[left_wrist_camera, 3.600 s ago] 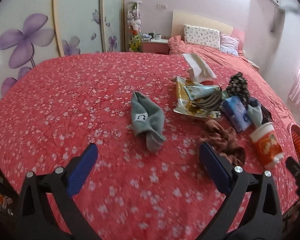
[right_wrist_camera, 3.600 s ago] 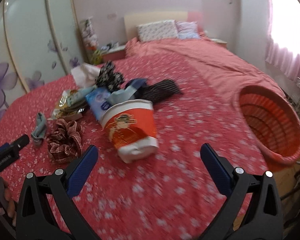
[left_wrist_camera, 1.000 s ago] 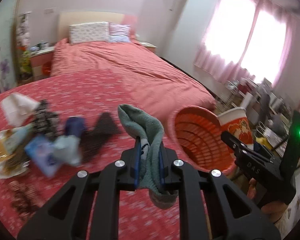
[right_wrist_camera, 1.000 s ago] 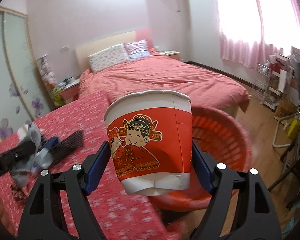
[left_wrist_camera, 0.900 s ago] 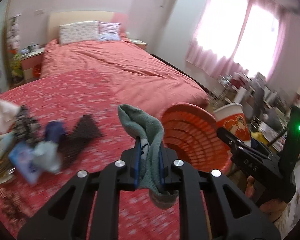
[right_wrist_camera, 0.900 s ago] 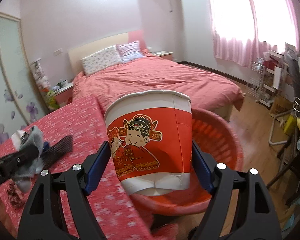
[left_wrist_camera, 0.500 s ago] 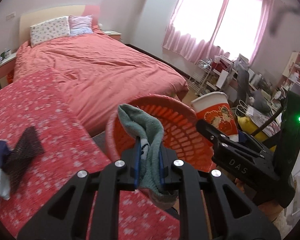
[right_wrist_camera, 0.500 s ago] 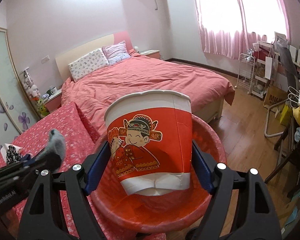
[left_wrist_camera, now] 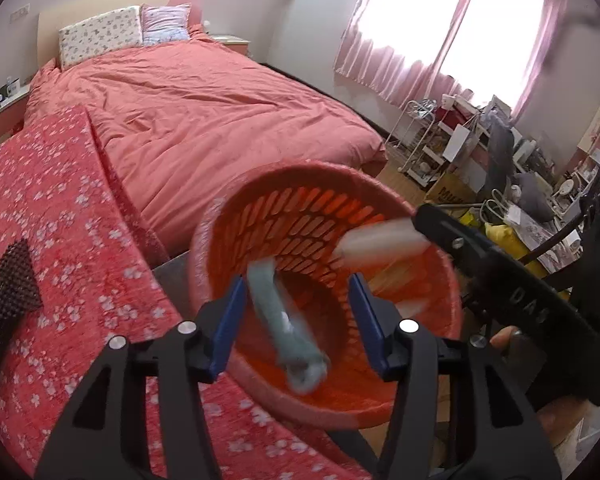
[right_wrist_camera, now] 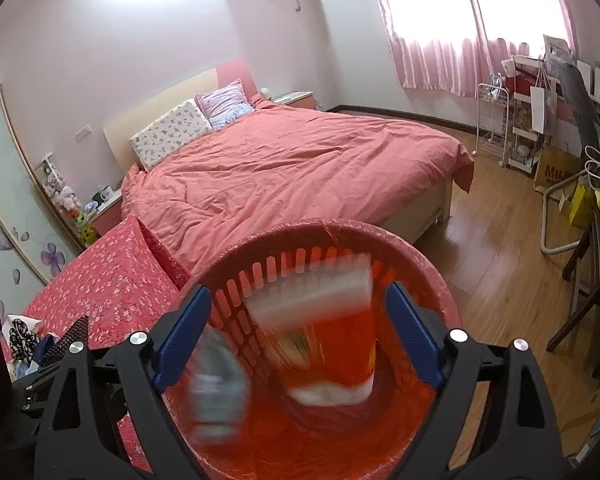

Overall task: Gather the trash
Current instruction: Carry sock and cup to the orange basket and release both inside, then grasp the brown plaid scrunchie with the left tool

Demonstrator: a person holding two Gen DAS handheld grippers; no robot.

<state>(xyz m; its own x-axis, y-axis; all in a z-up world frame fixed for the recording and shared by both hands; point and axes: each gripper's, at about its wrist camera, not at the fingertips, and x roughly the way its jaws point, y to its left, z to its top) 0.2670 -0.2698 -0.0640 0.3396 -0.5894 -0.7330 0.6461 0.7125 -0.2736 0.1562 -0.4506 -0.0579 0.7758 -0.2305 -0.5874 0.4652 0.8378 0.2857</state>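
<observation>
Two grippers over the orange basket, left gripper jaws opening, blurred grey sock loose between them, right gripper jaws opening, blurred red paper cup free between them

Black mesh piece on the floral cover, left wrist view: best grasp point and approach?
Likely the corner of the black mesh piece pointing toward the orange basket. It lies flat on the floral cover, so come from above and pinch that corner's edge. Its far side is cropped out.

Gray sock & red paper cup are smeared w/ blur inside the orange basket. Basket's bottom edge is cut off in right wrist view.
</observation>
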